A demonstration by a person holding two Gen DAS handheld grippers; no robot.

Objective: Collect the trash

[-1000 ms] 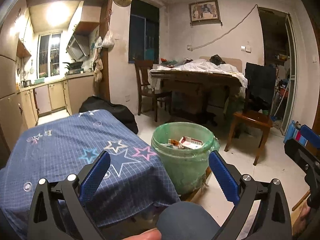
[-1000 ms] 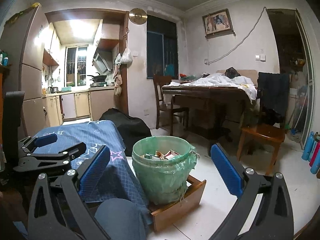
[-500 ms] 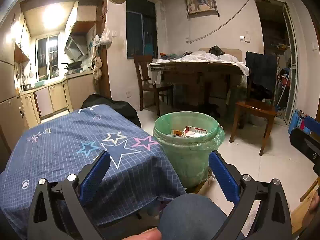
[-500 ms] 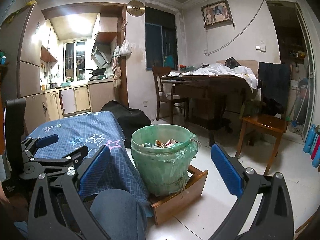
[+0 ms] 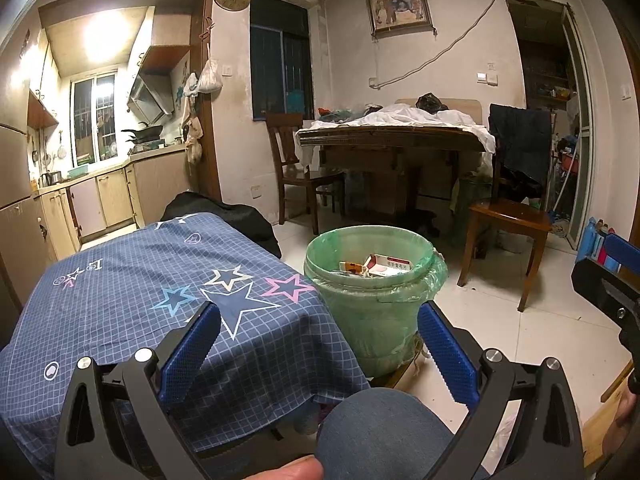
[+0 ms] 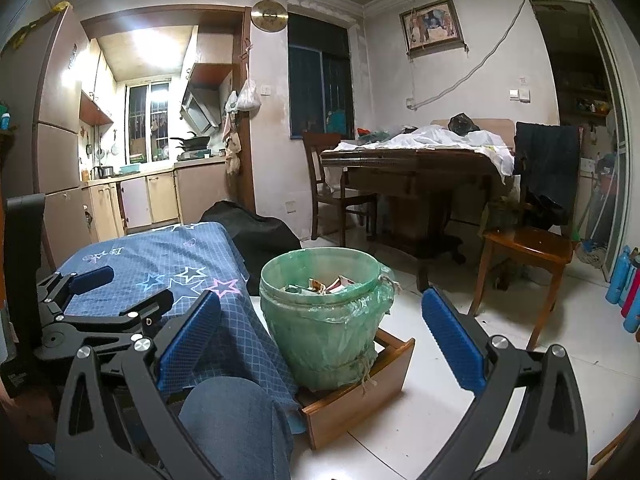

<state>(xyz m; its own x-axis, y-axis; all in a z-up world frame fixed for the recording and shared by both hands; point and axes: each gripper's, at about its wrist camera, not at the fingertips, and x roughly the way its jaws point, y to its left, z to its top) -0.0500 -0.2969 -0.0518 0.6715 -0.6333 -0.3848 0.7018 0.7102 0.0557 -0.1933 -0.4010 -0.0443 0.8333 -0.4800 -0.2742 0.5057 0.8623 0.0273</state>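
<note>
A green-lined bin (image 5: pixel 372 304) (image 6: pixel 320 320) stands on the floor beside a low table. Inside it lie cartons and wrappers (image 5: pixel 380 265) (image 6: pixel 328 285), among them a red and white packet. My left gripper (image 5: pixel 318 344) hangs open over the table's near corner, nothing between its blue pads. My right gripper (image 6: pixel 320 340) is open too, empty, held in front of the bin. The left gripper's black frame (image 6: pixel 92 312) shows at the left of the right wrist view, and the right gripper's arm (image 5: pixel 608 280) at the right edge of the left wrist view.
The low table wears a blue star-print cloth (image 5: pixel 160 292). A wooden drawer (image 6: pixel 360 392) lies under the bin. A person's knee (image 5: pixel 384 432) is close below. Behind are a wooden chair (image 5: pixel 508 224), a dining table (image 5: pixel 392 140), a black bag (image 6: pixel 256 232) and bottles (image 6: pixel 624 284).
Both views have risen and tilted a little, so the bin and cloth sit lower and nearer. Both grippers stay open and empty.
</note>
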